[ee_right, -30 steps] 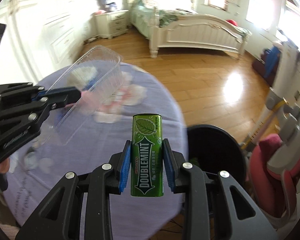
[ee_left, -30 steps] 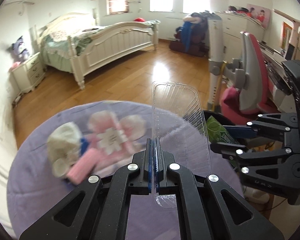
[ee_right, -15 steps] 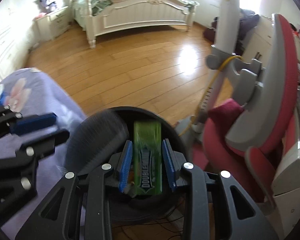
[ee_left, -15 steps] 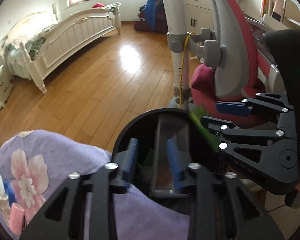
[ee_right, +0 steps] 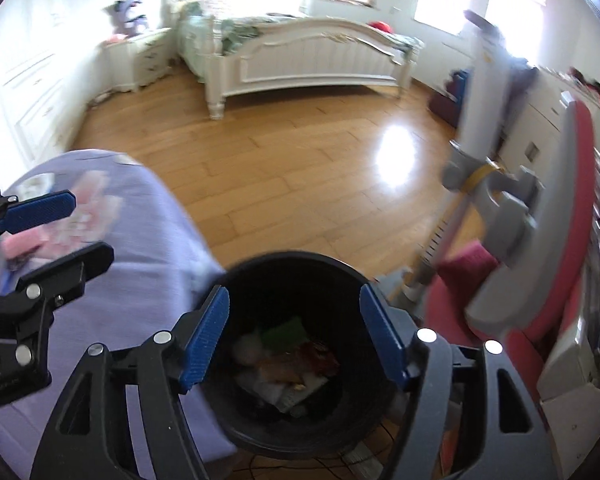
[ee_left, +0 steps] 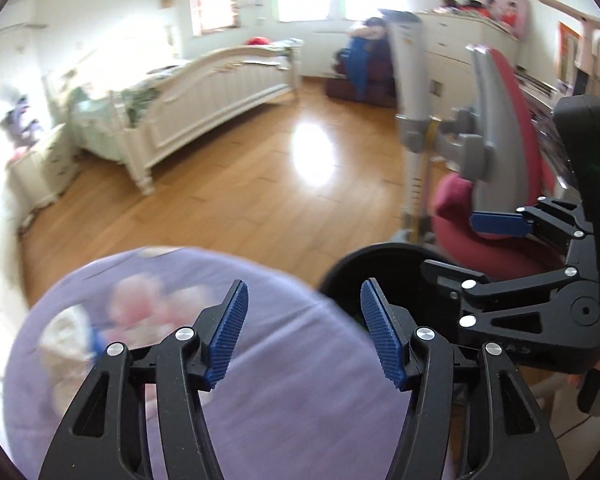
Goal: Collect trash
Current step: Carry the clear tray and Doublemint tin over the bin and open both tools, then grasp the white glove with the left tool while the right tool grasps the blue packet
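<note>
Above black bin [ee_right: 300, 280]: right gripper [ee_right: 294, 334] spread, empty; left gripper [ee_left: 302, 330] spread over purple table [ee_left: 260, 400].

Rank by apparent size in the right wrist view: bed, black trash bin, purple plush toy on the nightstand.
1-2. Black trash bin and bed: similar apparent spans, and the bin sits far nearer the camera, so unranked.
3. Purple plush toy, smallest, blurred.
</note>
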